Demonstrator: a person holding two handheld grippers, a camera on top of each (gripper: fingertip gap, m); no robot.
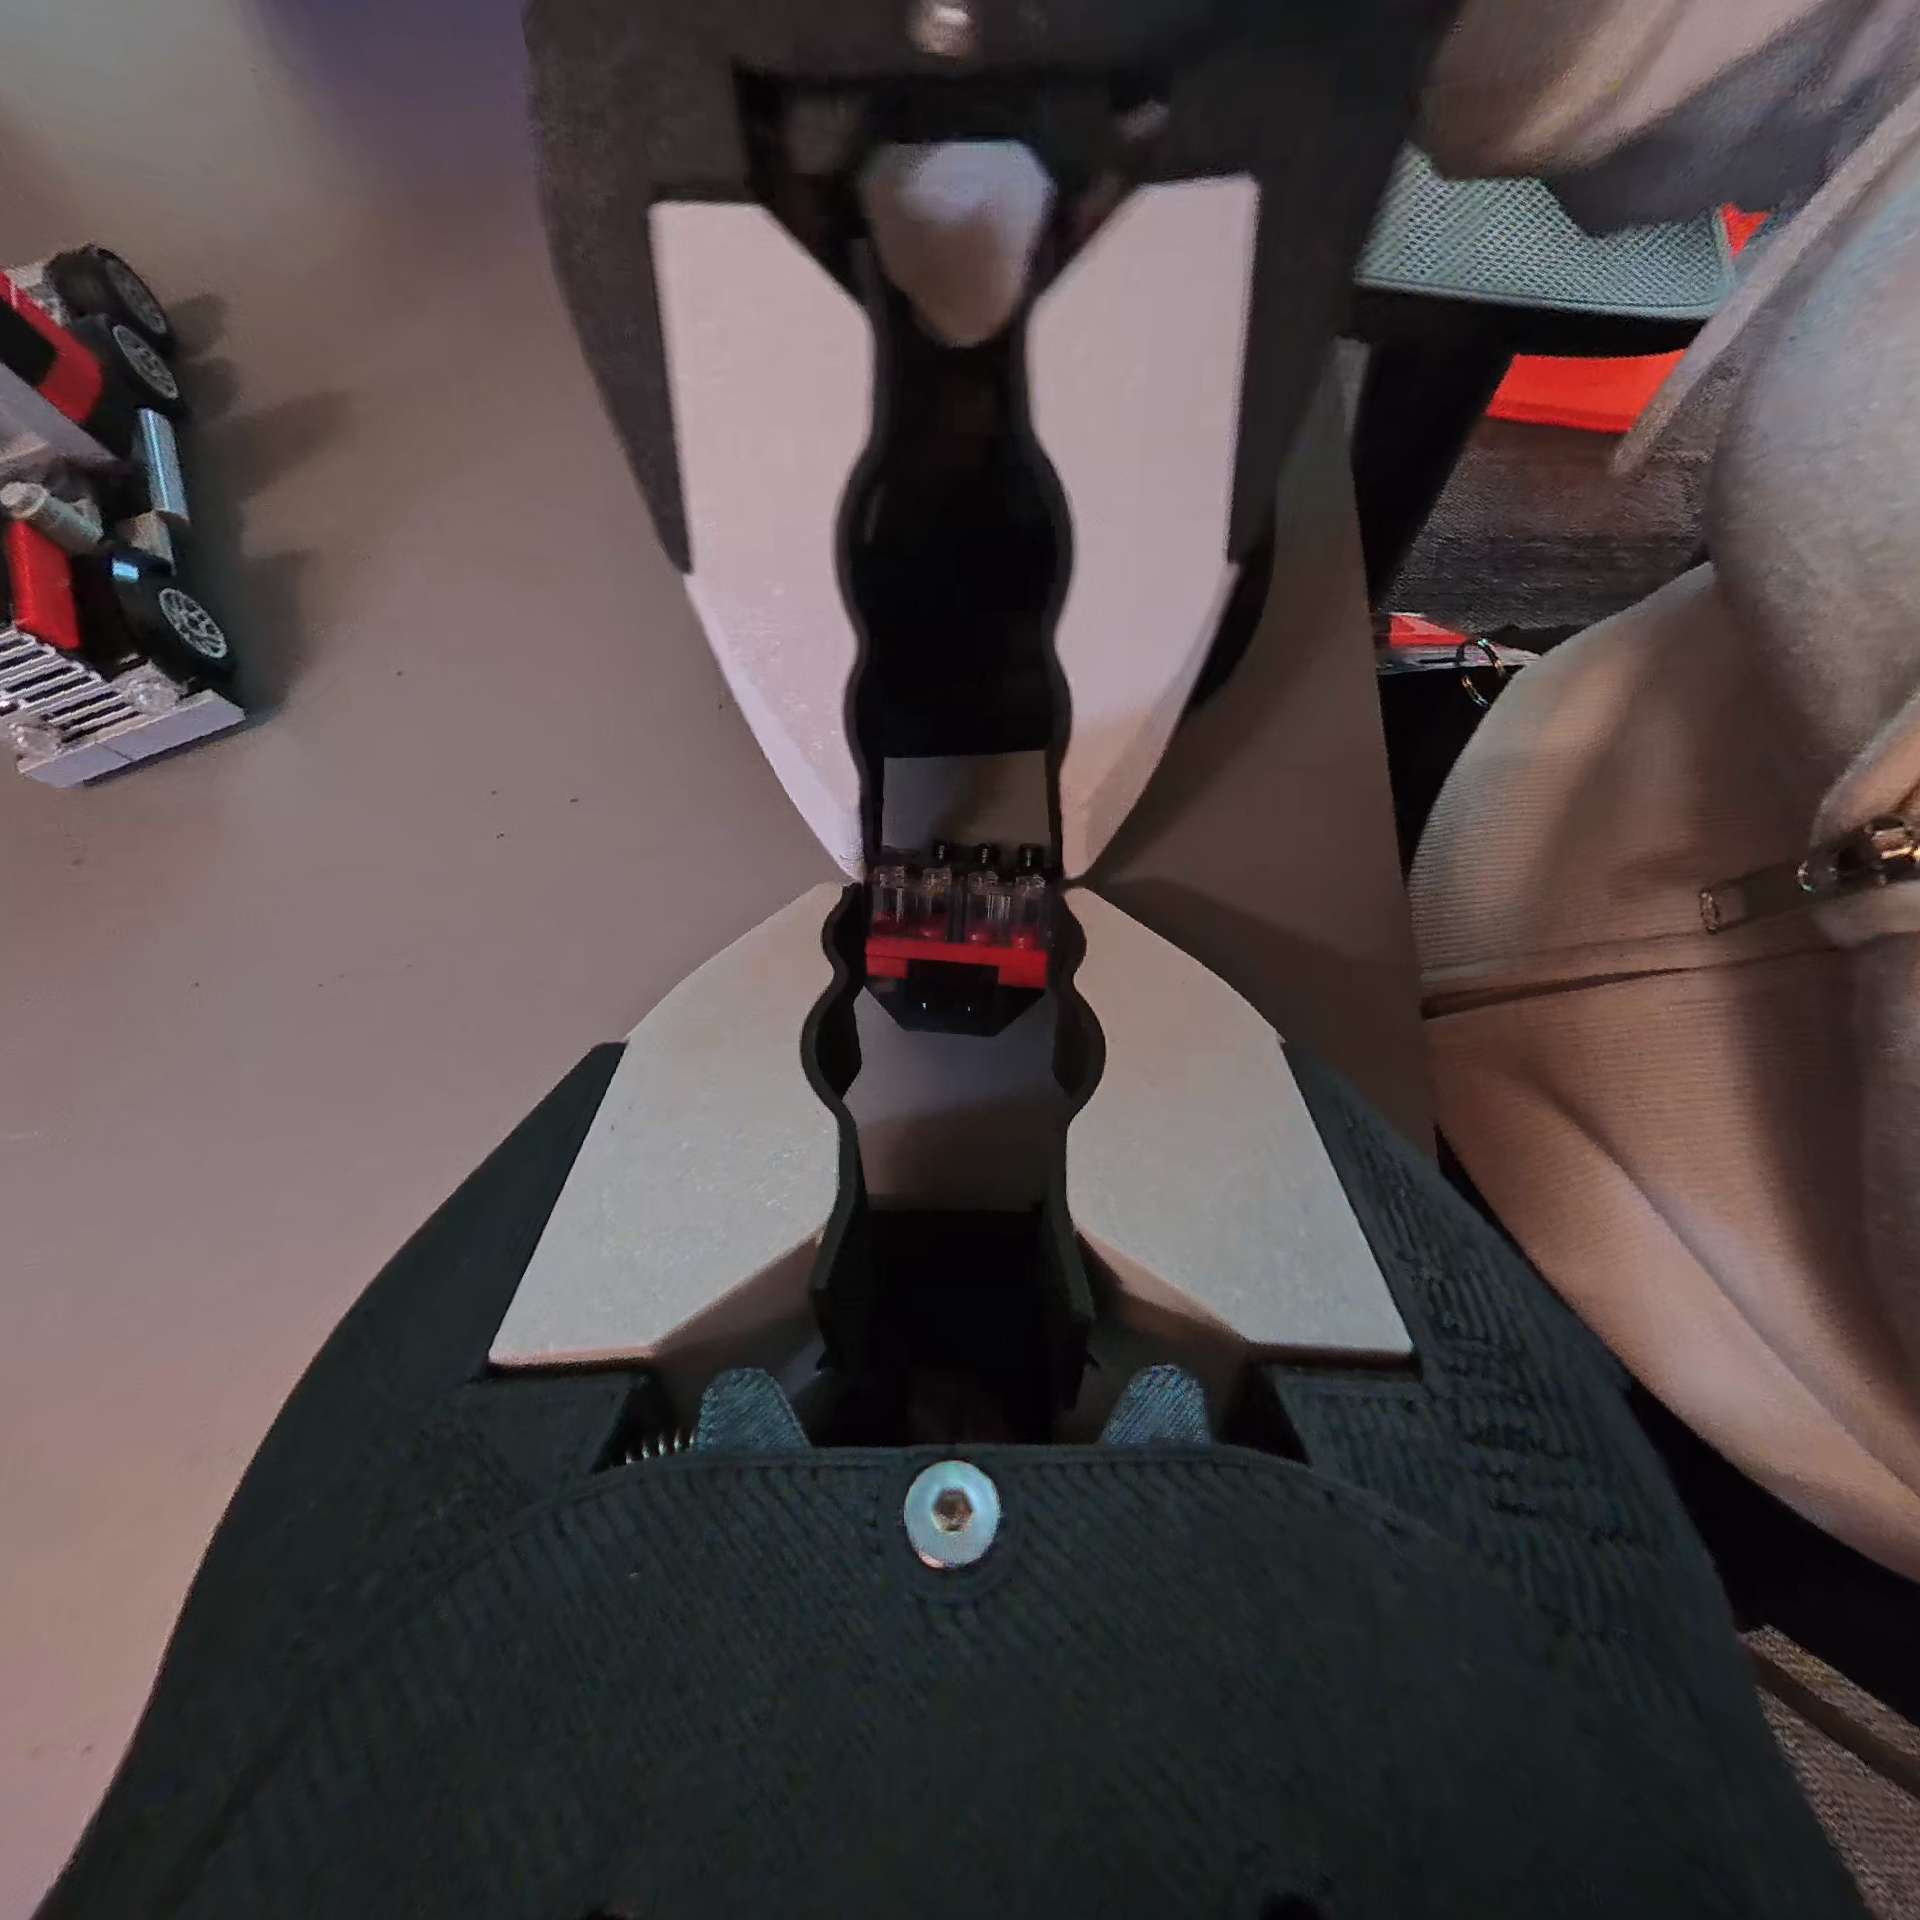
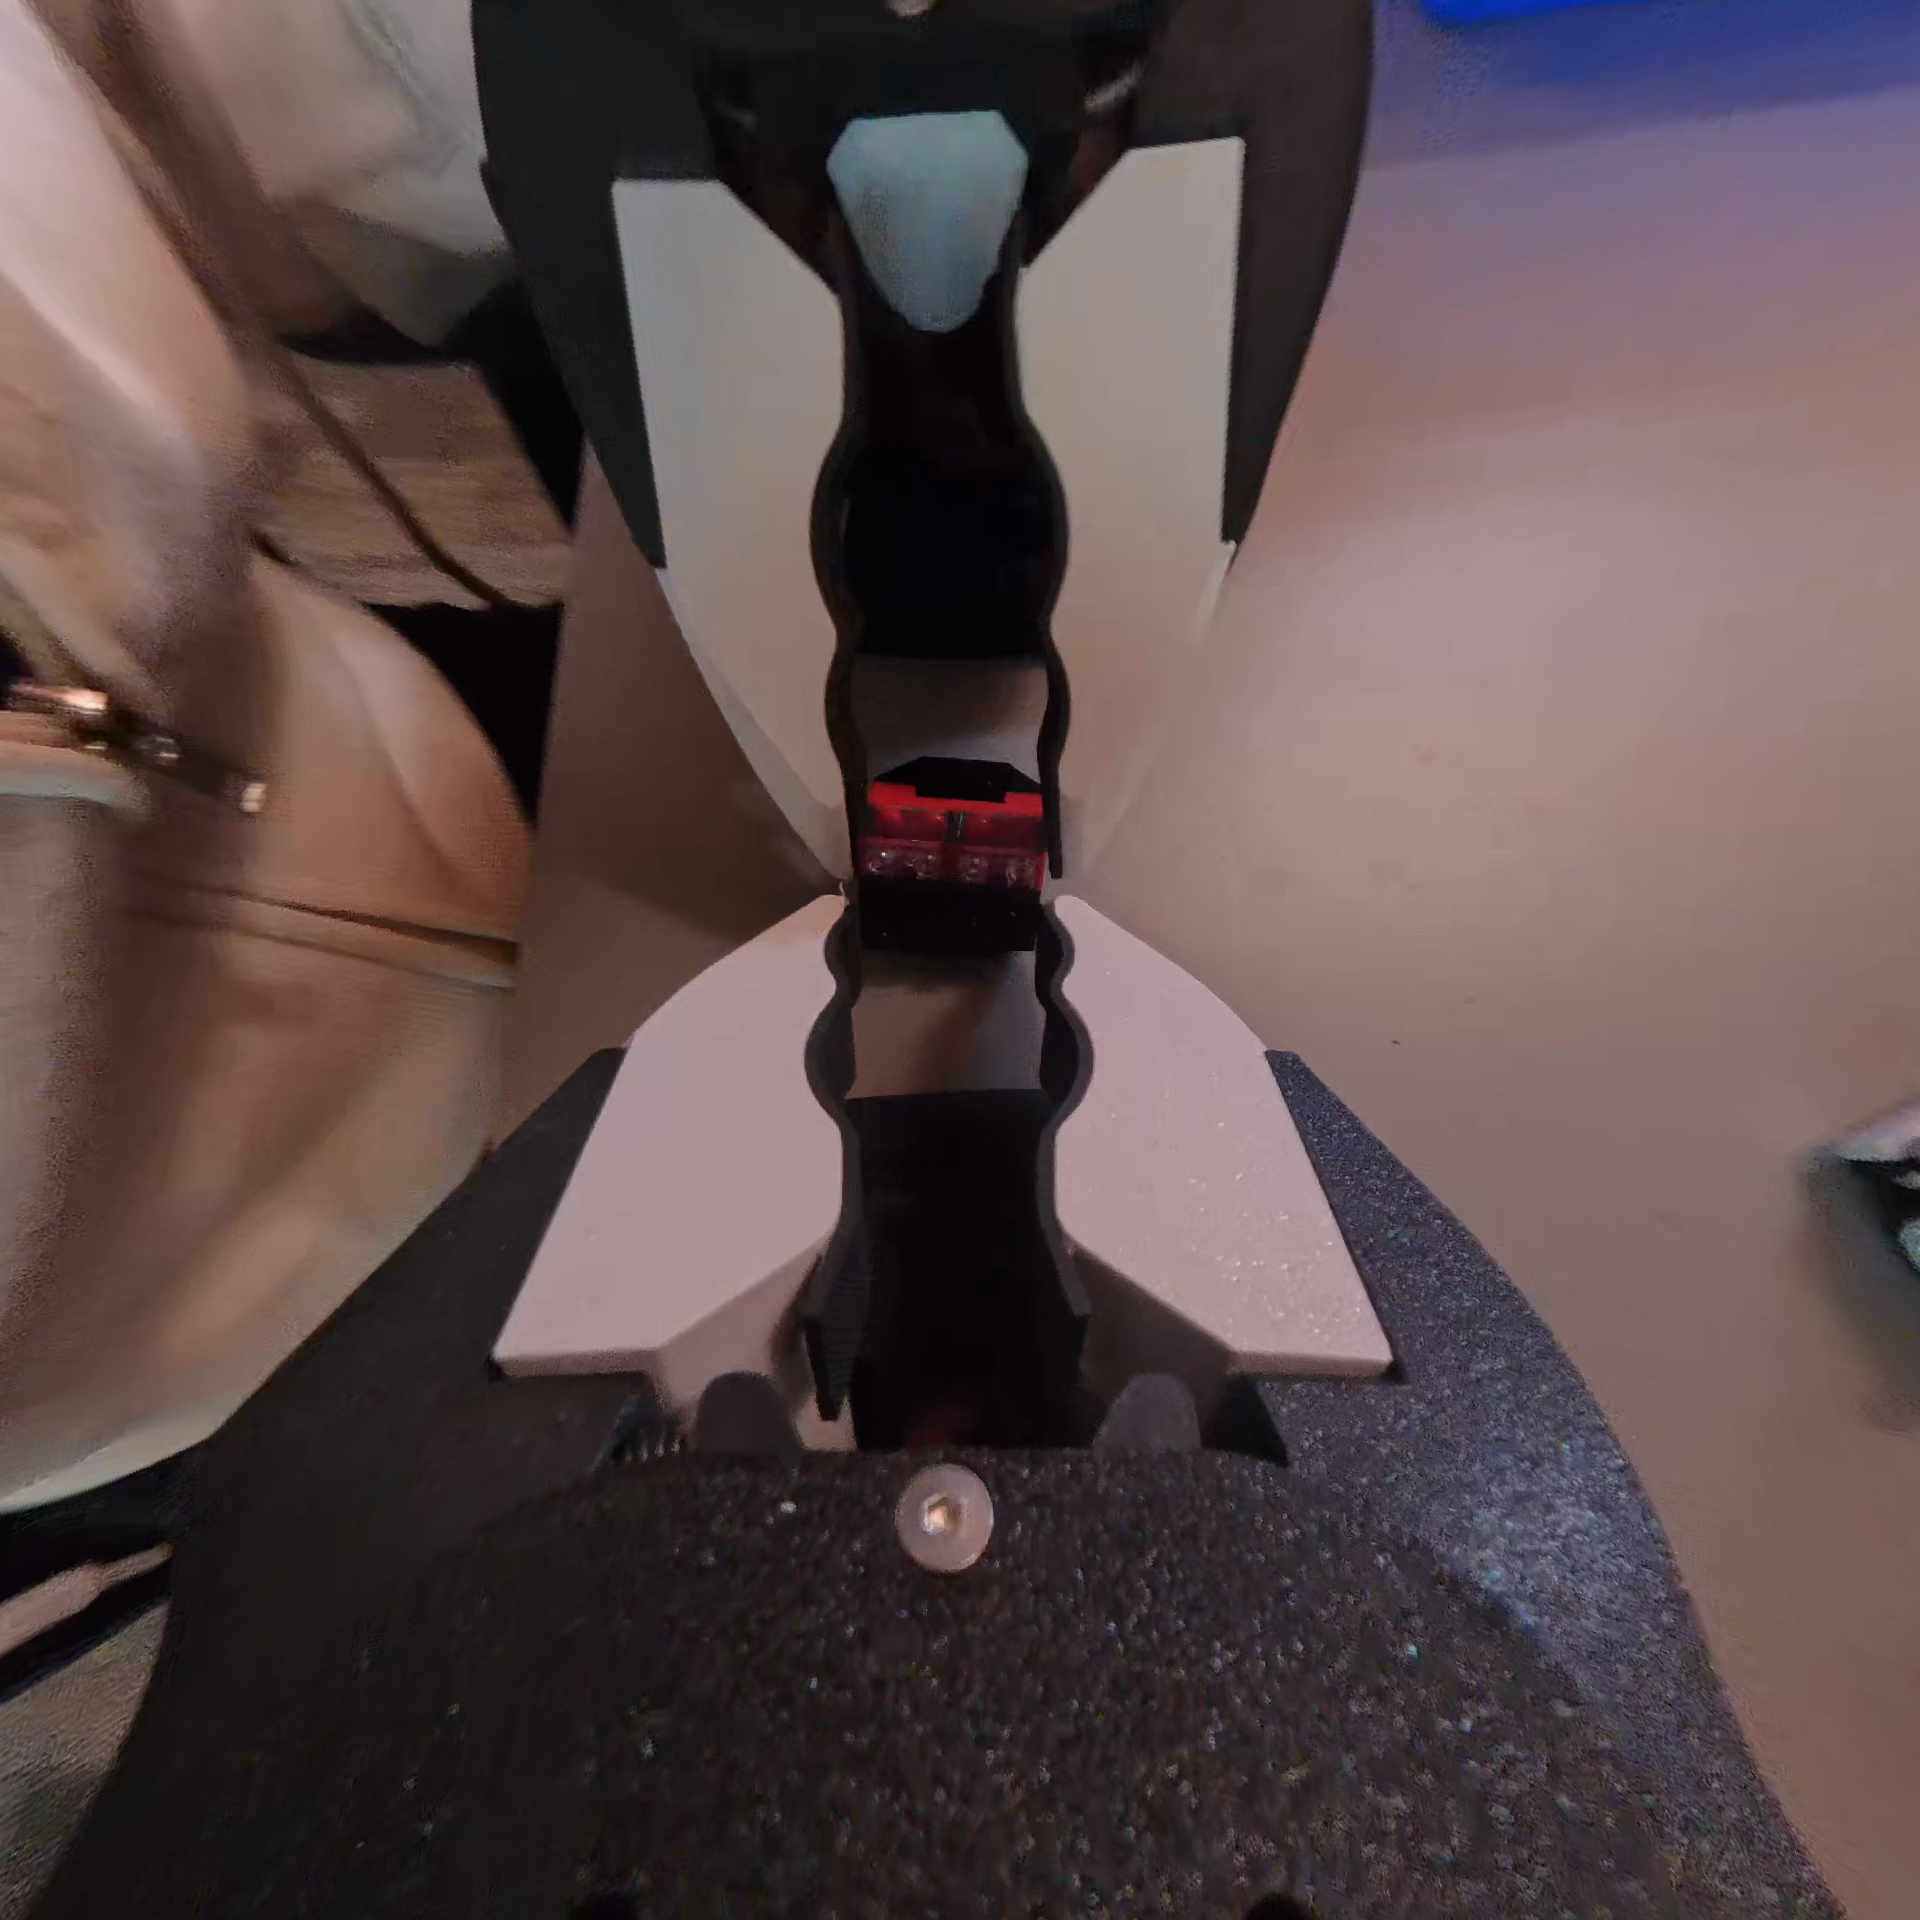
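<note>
My two grippers meet tip to tip over a beige tabletop (image 1: pixel 416 987), both closed on one small brick assembly (image 1: pixel 951 961). It has a red plate, a black sloped piece and clear bricks with black studs. In the left wrist view, my left gripper (image 1: pixel 956 914) clamps the red and black end, while the right gripper (image 1: pixel 961 831) comes in from the top onto the clear-brick end. In the right wrist view, my right gripper (image 2: pixel 948 920) clamps the assembly's (image 2: pixel 948 831) black near end, and the left gripper (image 2: pixel 951 847) holds the red far end. The assembly is off the table.
A red, black and grey toy brick car (image 1: pixel 94 499) lies at the far left of the table. A person's beige zipped jacket (image 1: pixel 1662 935) fills the right side and also shows in the right wrist view (image 2: pixel 260 883). Red and grey items (image 1: pixel 1558 395) sit behind.
</note>
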